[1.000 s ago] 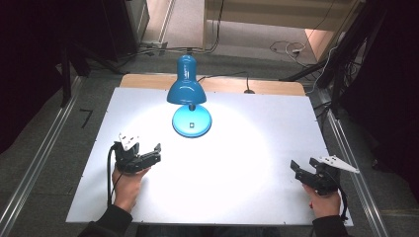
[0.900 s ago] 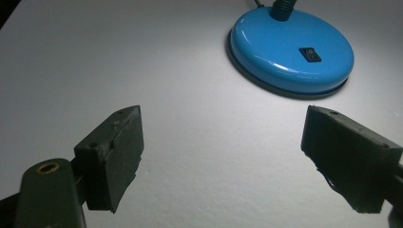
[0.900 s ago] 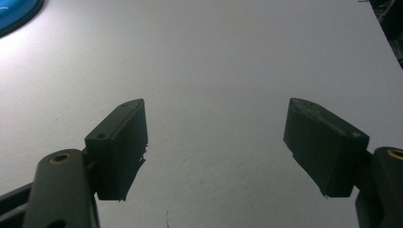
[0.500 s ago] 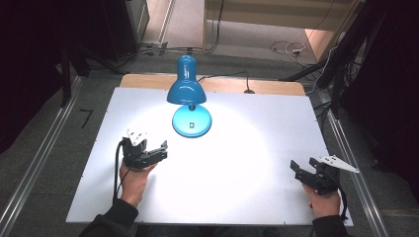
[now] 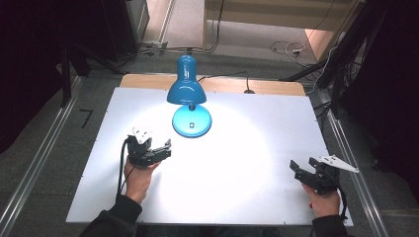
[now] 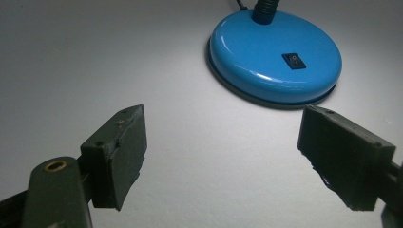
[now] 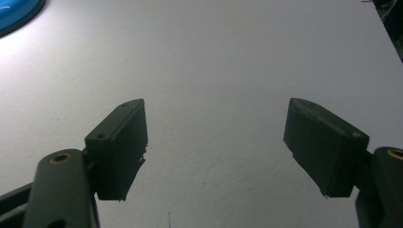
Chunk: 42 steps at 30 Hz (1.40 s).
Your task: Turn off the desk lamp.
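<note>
A blue desk lamp [image 5: 187,88] stands lit at the back middle of the white table [image 5: 257,133]. Its round base [image 5: 191,121] carries a small black rocker switch [image 6: 292,61]. My left gripper [image 5: 167,146] is open, a short way in front and to the left of the base [image 6: 275,57], pointing toward it with nothing between its jaws. Near the table's front right corner my right gripper [image 5: 295,168] is open over bare table. A sliver of the lamp base [image 7: 16,12] shows at the top left of the right gripper view.
The lamp's cable [image 5: 222,75] runs off the back edge over a wooden strip [image 5: 276,87]. Metal rails [image 5: 42,158] border the table on both sides. More cables [image 5: 284,48] lie on the floor behind.
My left gripper has moved forward and to the right, closer to the lamp base. The right gripper has stayed put.
</note>
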Motion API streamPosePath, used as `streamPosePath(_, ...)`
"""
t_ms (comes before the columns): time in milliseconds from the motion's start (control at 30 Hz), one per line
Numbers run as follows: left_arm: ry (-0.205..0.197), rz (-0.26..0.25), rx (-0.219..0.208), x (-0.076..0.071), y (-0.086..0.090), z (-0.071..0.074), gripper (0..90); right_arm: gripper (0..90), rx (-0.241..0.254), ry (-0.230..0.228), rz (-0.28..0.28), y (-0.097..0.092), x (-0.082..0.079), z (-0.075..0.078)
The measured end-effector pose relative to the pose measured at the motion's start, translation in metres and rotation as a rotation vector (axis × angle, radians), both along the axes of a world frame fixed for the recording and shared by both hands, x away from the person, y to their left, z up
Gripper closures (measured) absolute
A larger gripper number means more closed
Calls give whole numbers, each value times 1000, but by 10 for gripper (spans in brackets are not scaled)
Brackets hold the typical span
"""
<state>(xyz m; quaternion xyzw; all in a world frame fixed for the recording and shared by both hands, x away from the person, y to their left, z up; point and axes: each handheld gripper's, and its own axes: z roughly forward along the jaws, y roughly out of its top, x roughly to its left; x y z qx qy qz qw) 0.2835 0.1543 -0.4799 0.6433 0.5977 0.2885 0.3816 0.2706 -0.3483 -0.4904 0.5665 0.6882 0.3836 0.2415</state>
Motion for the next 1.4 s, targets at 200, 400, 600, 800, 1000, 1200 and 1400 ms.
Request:
streamPosePath(200,1,-6,8,2,-4,-1,173,214,-1,0,1,0,0,0)
streamPosePath(400,-2,-18,10,7,-10,-1,174,214,-1,-2,2,0,0,0)
streamPosePath(600,-7,-25,16,10,-14,-2,180,214,1,-2,3,0,0,0)
streamPosePath(800,-7,-23,3,14,-16,-3,196,214,1,-2,1,0,0,0)
streamPosePath(1000,-8,-26,3,18,-19,-3,202,214,0,-4,4,0,0,0)
streamPosePath(1200,-12,-30,2,22,-23,-5,217,214,1,-2,1,0,0,0)
streamPosePath(1400,-11,-30,4,25,-24,-5,232,214,1,-2,1,0,0,0)
